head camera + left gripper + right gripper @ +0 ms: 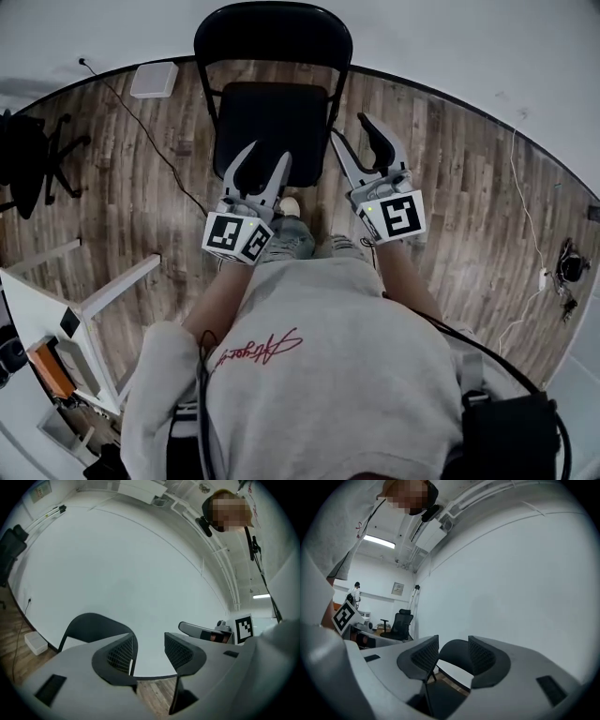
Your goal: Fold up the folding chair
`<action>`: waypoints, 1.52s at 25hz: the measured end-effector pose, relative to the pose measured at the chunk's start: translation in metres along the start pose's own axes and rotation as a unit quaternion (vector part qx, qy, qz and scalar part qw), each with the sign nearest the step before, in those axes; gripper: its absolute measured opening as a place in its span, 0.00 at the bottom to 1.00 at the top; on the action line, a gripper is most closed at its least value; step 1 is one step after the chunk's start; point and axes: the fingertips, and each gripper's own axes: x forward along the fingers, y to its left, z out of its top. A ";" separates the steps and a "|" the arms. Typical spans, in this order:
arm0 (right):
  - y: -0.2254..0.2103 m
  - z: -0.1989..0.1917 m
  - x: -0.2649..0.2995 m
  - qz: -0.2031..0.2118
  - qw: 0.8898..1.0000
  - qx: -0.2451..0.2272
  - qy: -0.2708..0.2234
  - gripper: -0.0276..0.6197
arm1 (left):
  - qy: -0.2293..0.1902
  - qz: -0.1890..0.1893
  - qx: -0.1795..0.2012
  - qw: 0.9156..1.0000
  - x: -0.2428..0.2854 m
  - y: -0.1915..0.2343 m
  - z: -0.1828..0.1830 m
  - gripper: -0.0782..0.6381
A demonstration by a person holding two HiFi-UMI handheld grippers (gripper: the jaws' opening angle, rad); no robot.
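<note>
Standing open, black folding chair (pixel 272 122), wood-plank floor (pixel 450 169)

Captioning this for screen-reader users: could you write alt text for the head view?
A black folding chair stands unfolded on a wood floor against a white wall, seen from above by the person facing it. The left tongs and right tongs point toward its seat, both open and empty.
</note>
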 end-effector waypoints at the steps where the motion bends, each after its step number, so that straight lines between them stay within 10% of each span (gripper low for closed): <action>1: -0.006 -0.010 0.006 -0.002 1.000 0.001 0.012 0.33 | 0.004 0.010 -0.016 1.000 0.002 0.009 -0.011 0.39; 7: -0.060 -0.097 0.043 -0.020 0.995 0.018 0.099 0.38 | 0.052 0.151 -0.155 0.975 -0.010 0.083 -0.116 0.44; 14: -0.109 -0.215 0.088 -0.036 0.983 0.019 0.177 0.39 | 0.097 0.357 -0.280 0.886 -0.070 0.168 -0.273 0.47; 21: -0.161 -0.316 0.116 -0.086 0.966 0.043 0.239 0.42 | 0.093 0.413 -0.397 0.814 -0.093 0.215 -0.396 0.54; 34: -0.177 -0.358 0.182 -0.080 0.971 0.044 0.221 0.42 | -0.001 0.160 -0.523 0.837 -0.039 0.218 -0.434 0.60; 38: -0.170 -0.360 0.206 -0.056 0.974 0.080 0.207 0.41 | -0.032 0.153 -0.534 0.831 -0.016 0.231 -0.428 0.60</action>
